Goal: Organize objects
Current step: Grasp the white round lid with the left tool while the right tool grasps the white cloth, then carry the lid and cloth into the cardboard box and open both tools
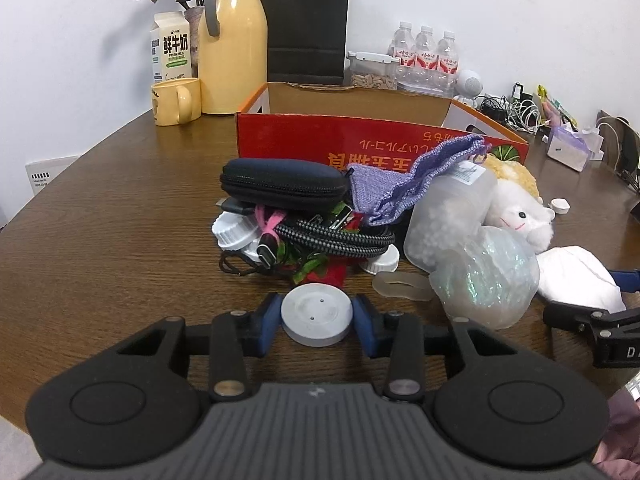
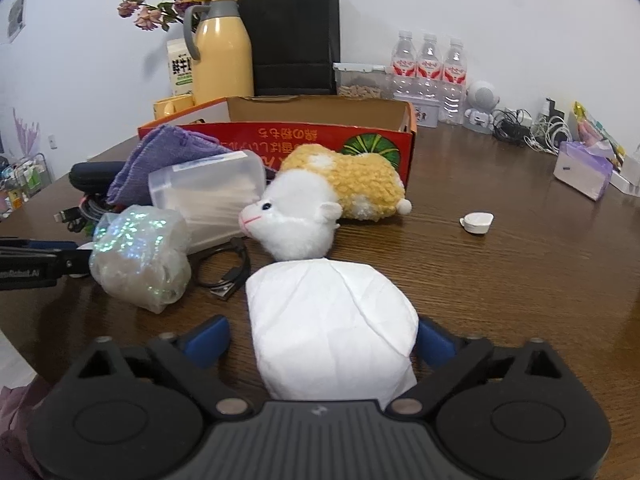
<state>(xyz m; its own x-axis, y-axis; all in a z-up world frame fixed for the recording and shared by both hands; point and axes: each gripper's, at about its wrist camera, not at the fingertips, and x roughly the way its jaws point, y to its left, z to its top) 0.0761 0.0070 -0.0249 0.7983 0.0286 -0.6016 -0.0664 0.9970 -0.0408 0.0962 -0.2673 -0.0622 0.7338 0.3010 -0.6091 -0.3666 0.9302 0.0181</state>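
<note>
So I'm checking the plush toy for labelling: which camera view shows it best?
The right wrist view: the plush toy lies nearly whole there, white head and yellow body, in front of the red box. The left wrist view shows only part of it, behind the clear container and the iridescent bag.

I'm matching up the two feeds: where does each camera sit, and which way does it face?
Left wrist: on the left gripper, facing the red box over the clutter; its blue pads flank a grey puck. The right gripper shows at the right edge.
Right wrist: on the right gripper, facing the same box; a white mask lies between its pads.
Shared: box, plush, glitter bag, flask.
</note>
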